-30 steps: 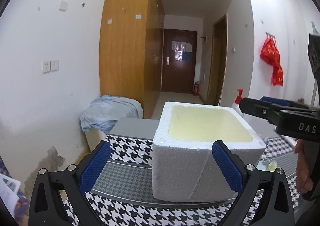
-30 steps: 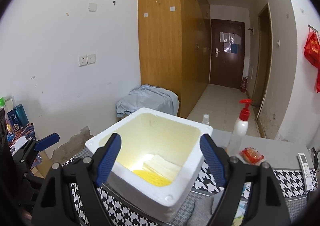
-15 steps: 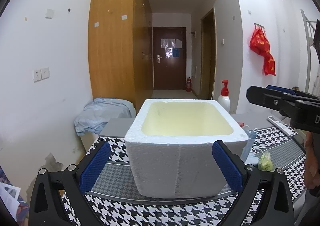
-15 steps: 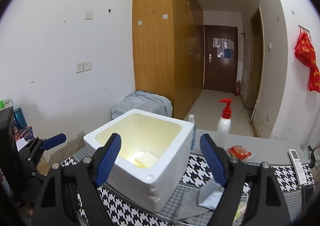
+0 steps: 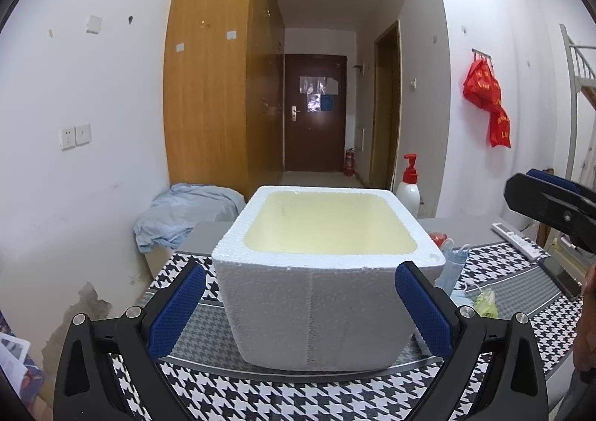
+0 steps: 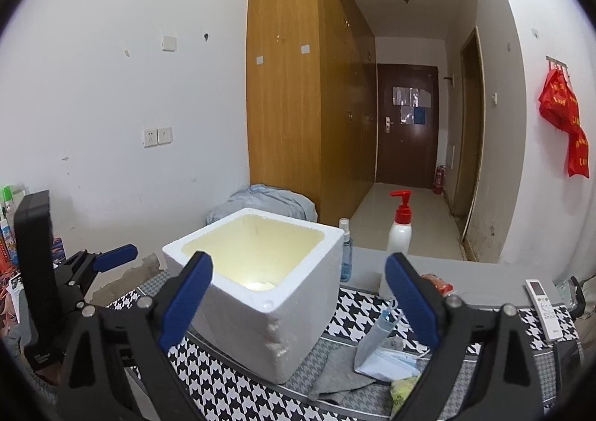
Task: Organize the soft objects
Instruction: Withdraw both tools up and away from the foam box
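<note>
Styrofoam box [image 5: 320, 303] upright, mouth up, long axis crosswise in left view.

Pump bottle [image 6: 398, 234], remote [image 6: 543, 303], perhaps a phone [image 5: 560, 277].

1. The foam box [image 5: 320, 309] is showing white outside, pale yellow inside.
2. The tablecloth [image 6: 219, 387] is wearing black-and-white houndstooth.
3. The pump bottle [image 6: 398, 234] is standing white with a red top.
4. The wardrobe [image 6: 294, 85] is glowing honey-brown.
</note>
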Demonstrator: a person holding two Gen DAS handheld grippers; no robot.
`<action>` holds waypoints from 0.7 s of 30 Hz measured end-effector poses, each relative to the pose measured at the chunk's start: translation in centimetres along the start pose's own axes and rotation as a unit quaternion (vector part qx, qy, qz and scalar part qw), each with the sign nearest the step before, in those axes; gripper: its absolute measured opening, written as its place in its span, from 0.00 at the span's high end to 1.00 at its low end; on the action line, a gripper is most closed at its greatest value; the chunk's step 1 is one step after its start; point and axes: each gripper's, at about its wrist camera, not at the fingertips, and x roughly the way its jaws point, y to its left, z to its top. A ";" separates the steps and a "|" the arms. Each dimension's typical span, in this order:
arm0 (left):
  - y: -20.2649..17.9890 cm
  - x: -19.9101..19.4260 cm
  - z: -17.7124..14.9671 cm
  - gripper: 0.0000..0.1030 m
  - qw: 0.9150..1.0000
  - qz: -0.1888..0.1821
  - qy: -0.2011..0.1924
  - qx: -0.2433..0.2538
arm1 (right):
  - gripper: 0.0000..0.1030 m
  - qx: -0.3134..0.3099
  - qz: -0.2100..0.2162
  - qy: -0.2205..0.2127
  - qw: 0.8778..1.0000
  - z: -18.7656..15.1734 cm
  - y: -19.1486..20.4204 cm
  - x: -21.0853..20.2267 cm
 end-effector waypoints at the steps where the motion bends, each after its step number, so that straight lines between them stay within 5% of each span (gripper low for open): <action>1: -0.1 -0.1 0.0 0.01 1.000 -0.002 -0.001 -0.001 | 0.04 0.001 0.001 0.000 1.000 -0.1 -0.1 -0.1; 21: -2.8 -0.6 -1.3 0.01 0.999 -0.043 -0.014 0.008 | 0.01 -0.002 -0.018 0.000 1.000 -2.7 -1.2 -2.5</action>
